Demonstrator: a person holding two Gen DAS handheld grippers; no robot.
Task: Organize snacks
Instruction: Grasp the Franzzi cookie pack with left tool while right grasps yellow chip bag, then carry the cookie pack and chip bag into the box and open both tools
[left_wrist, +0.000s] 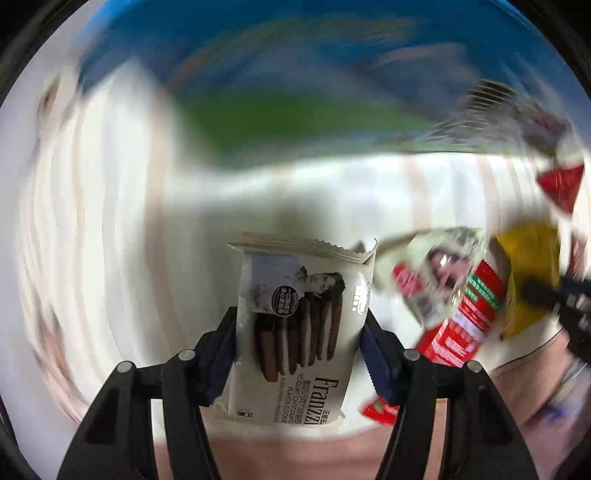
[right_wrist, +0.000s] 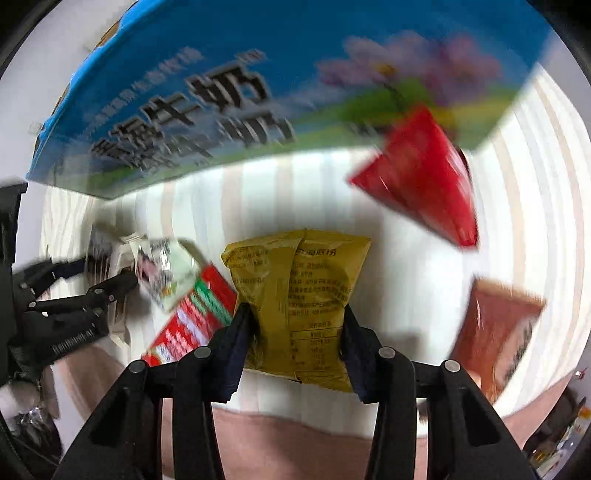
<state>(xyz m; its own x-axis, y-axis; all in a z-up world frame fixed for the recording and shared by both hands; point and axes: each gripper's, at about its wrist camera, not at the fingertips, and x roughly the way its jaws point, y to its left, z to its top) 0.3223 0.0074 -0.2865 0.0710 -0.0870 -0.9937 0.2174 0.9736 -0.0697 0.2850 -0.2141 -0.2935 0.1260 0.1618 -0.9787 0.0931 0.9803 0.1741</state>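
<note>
Snacks lie scattered on a striped tablecloth (right_wrist: 303, 184) as both claws come to grips with one packet each. The left gripper (left_wrist: 301, 332) is clenched on a pale cookie packet (left_wrist: 299, 325), its pads pressing the packet's two long edges; the right gripper (right_wrist: 295, 328) is clamped on a yellow pouch (right_wrist: 299, 291), pinching its waist. Just beside the pouch a red-and-green packet (right_wrist: 192, 321) lies partly under a small white wrapper (right_wrist: 166, 273); a red bag (right_wrist: 421, 177) and a brown packet (right_wrist: 495, 332) sit well apart. A big blue box (right_wrist: 258, 85) stands at the back, possibly the place they are bound for, though blur makes that hard to judge. The sorting looks barely begun: two packets gripped, at least four loose.
</note>
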